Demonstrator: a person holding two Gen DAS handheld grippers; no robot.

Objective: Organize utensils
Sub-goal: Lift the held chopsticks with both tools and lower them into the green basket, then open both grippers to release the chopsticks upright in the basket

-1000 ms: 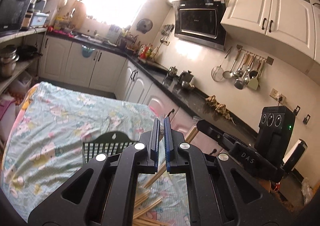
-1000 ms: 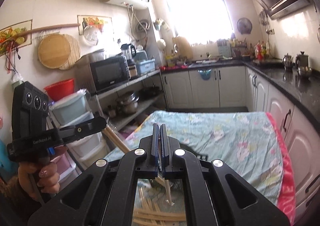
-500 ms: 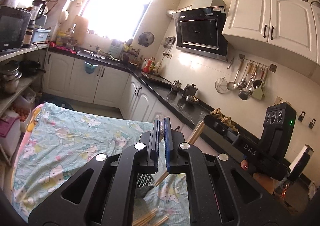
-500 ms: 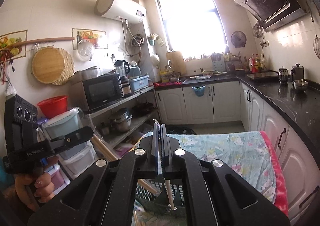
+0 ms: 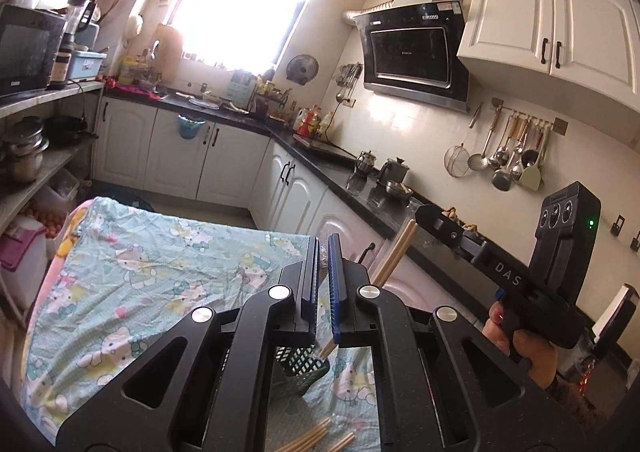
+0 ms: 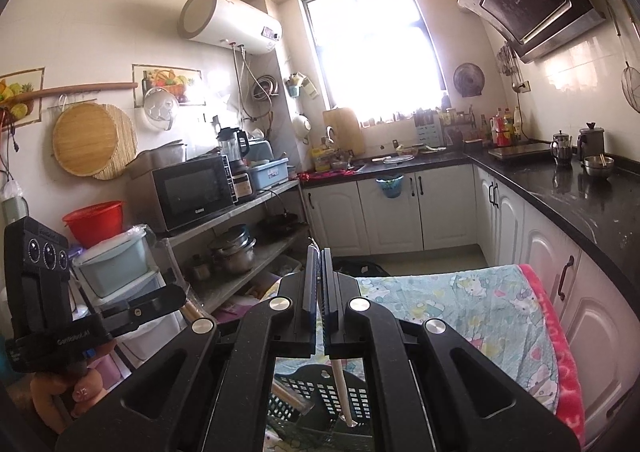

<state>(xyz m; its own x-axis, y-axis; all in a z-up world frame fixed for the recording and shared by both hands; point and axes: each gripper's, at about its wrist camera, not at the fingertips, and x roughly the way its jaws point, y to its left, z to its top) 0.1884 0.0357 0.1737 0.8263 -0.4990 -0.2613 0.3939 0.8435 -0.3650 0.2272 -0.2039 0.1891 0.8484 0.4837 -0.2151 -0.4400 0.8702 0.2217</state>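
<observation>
Left wrist view: the left gripper (image 5: 323, 284) has its fingers pressed nearly together, and whether anything thin is pinched between them cannot be told here. Below it a dark slotted basket (image 5: 298, 370) stands on the cartoon-print cloth (image 5: 132, 272) covering the table. A few chopsticks (image 5: 316, 438) lie loose on the cloth at the bottom edge, outside the basket. To the right, a hand (image 5: 520, 344) holds the right gripper (image 5: 418, 214), which pinches one chopstick (image 5: 394, 252) that slants down behind the left gripper toward the basket.

Right wrist view: the right gripper's (image 6: 320, 280) fingers are pressed together on a chopstick (image 6: 343, 392) that hangs down through them, its lower end over or just inside the basket (image 6: 320, 388); which of the two is hard to tell. At the left the other hand (image 6: 66, 396) holds the left gripper (image 6: 176, 298), closed on a chopstick (image 6: 191, 312) that slants down from it.

Judging by this, the sorting is partway: each tool carries a stick to the basket, neither is released yet, and the loose sticks on the cloth remain to be picked up. How many already sit inside the basket is hidden
</observation>
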